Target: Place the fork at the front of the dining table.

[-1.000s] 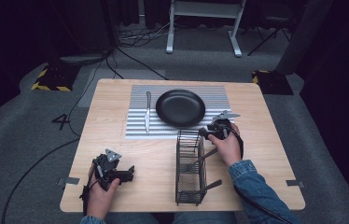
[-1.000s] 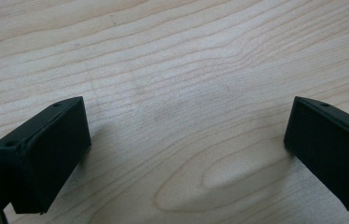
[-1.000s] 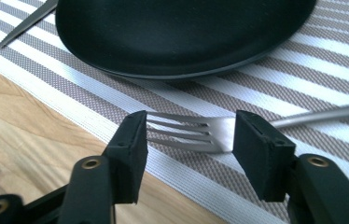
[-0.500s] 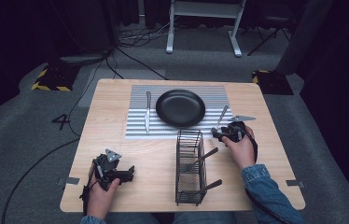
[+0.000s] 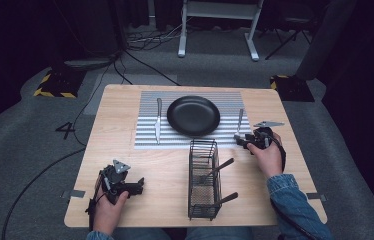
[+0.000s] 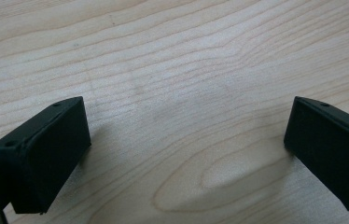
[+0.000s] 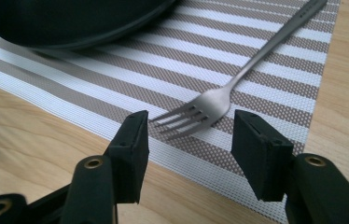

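Fingers of the right gripper (image 7: 186,135) stand apart, released, just short of the fork (image 7: 238,79), whose tines point at the gap between them. That fork lies flat on the striped placemat (image 5: 147,135), right of the black plate (image 5: 193,115), likely set as a place setting opposite the knife (image 5: 158,125). Left gripper (image 6: 186,149) rests released on the worktop (image 5: 165,170). Nearer, the wire basket (image 5: 204,180) holds two dark-handled utensils.

The light wooden bench (image 5: 125,145) carries a grey-and-white striped placemat (image 5: 147,141). A black wire cutlery basket (image 5: 204,205) stands on the bare wood near it.
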### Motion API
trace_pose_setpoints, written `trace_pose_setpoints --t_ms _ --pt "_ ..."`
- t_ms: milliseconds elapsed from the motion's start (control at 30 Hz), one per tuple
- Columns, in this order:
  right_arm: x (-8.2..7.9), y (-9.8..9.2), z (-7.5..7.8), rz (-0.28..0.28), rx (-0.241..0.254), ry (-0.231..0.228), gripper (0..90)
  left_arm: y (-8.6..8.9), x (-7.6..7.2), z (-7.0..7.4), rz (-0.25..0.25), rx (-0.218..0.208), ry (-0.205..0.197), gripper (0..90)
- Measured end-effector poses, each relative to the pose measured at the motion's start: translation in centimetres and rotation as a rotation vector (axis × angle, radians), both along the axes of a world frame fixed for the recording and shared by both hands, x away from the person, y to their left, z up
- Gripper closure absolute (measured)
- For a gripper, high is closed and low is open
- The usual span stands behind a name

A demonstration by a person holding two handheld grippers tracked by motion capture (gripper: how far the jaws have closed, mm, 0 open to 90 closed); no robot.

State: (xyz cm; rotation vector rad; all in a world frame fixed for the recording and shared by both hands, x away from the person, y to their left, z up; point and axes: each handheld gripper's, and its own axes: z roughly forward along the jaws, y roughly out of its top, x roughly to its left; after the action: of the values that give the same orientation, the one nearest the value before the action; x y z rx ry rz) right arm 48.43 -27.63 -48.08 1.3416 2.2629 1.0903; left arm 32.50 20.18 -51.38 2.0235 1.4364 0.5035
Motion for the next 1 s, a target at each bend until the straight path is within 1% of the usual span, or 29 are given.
trace_pose_setpoints --t_ms 33,67,100,167,200,233,267,300,333,400,533,633,667,700,733,767,800,900,933,967,1000 --pt "-0.1 0.1 0.4 0.004 0.000 -0.013 46.0 0.0 0.0 0.0 0.000 0.000 0.000 0.5" --pt "-0.1 0.2 0.9 0.011 0.011 -0.027 45.5 0.0 0.0 0.0 0.000 0.000 0.000 0.5" --pt "0.0 0.2 1.1 0.015 0.019 -0.031 45.5 0.0 0.0 0.0 0.000 0.000 0.000 0.4" --pt "0.5 0.2 1.5 0.010 0.036 -0.050 45.1 0.0 0.0 0.0 -0.001 0.001 0.000 0.5" --pt "1.1 0.0 1.6 -0.005 0.034 -0.060 45.1 0.0 0.0 0.0 -0.001 0.001 0.000 0.4" --pt "1.1 0.0 1.6 -0.005 0.034 -0.060 45.1 0.0 0.0 0.0 -0.001 0.001 0.000 0.4" --pt "2.4 -0.3 1.5 -0.037 0.009 -0.066 45.1 0.0 0.0 0.0 -0.001 0.001 0.001 0.5" --pt "2.8 -0.4 1.5 -0.043 0.000 -0.067 45.1 0.0 0.0 0.0 -0.001 0.001 0.001 0.5" --pt "2.8 -0.4 1.5 -0.043 0.000 -0.067 45.1 0.0 0.0 0.0 -0.001 0.001 0.001 0.5" --pt "4.0 -0.4 1.2 -0.065 -0.012 -0.065 45.1 0.0 0.0 0.0 0.000 0.000 0.000 0.4" --pt "5.4 0.0 0.6 -0.084 -0.030 -0.067 45.7 0.0 0.0 0.0 -0.001 0.000 0.000 0.5" --pt "5.8 0.1 0.2 -0.093 -0.037 -0.062 45.8 0.0 0.0 0.0 0.000 0.000 0.000 0.4" --pt "6.1 0.1 -0.4 -0.103 -0.043 -0.054 45.8 0.0 0.0 0.0 -0.001 0.000 0.000 0.5" --pt "6.1 0.1 -0.4 -0.103 -0.043 -0.054 45.8 0.0 0.0 0.0 -0.001 0.000 0.000 0.5" --pt "6.4 0.2 -0.9 -0.106 -0.047 -0.043 45.9 0.0 0.0 0.0 -0.001 0.000 0.000 0.5" --pt "6.4 0.2 -0.9 -0.106 -0.047 -0.043 45.9 0.0 0.0 0.0 -0.001 0.000 0.000 0.5" --pt "6.5 0.4 -1.3 -0.109 -0.054 -0.035 46.1 0.0 0.0 0.0 -0.001 -0.001 0.000 0.5" --pt "6.7 0.5 -1.7 -0.110 -0.065 -0.029 47.8 0.0 0.0 0.0 -0.001 0.000 -0.001 0.5" --pt "6.7 0.6 -1.8 -0.106 -0.072 -0.029 49.4 0.0 0.0 0.0 -0.001 -0.001 -0.001 0.5" --pt "6.8 0.8 -1.9 -0.094 -0.106 -0.043 53.4 0.0 0.0 0.0 -0.001 -0.001 -0.001 0.5" --pt "6.9 0.9 -1.9 -0.093 -0.118 -0.047 55.6 0.0 0.0 0.0 -0.001 -0.001 -0.001 0.5"
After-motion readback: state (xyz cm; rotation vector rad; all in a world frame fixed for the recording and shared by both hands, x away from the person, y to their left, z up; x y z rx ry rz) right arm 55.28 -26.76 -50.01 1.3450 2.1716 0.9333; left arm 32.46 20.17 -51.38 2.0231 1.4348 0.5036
